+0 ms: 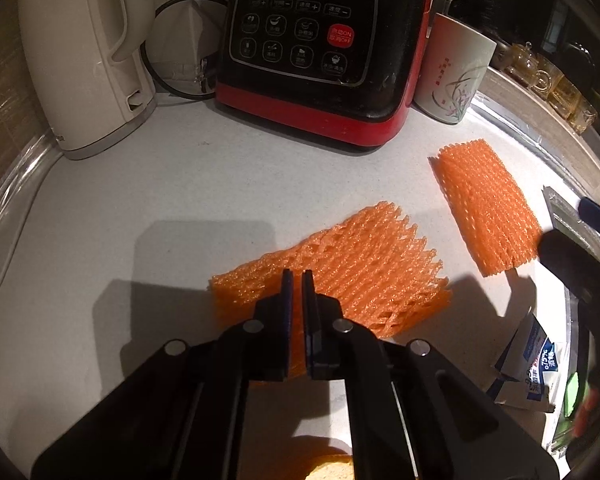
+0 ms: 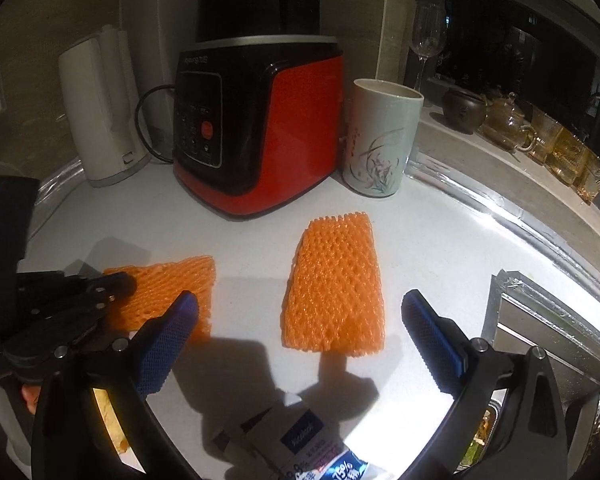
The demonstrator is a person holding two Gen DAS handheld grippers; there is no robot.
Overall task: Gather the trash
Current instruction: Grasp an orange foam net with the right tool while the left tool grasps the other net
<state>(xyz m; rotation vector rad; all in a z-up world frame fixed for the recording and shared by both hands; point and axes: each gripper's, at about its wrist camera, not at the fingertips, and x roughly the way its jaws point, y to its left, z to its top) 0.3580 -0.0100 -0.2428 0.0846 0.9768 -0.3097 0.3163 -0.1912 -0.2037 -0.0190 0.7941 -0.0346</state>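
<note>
Two orange foam fruit nets lie on the white counter. My left gripper [image 1: 297, 280] is shut on the near edge of the left net [image 1: 364, 264], which shows in the right wrist view [image 2: 168, 284] under the left gripper [image 2: 112, 292]. The second net [image 2: 334, 284] lies flat ahead of my right gripper [image 2: 300, 312], which is open and empty just short of it; this net also shows in the left wrist view [image 1: 488, 204]. A torn white and blue wipe packet [image 2: 300, 448] lies under the right gripper, seen too in the left wrist view [image 1: 532, 364].
A red and black blender base [image 2: 260, 128], a white kettle [image 2: 100, 108] with a black cord and a flowered white cup [image 2: 380, 140] stand at the back. A wine glass [image 2: 426, 36] and amber glassware [image 2: 556, 148] stand on the ledge to the right. A foil-edged sink rim [image 2: 548, 316] is at right.
</note>
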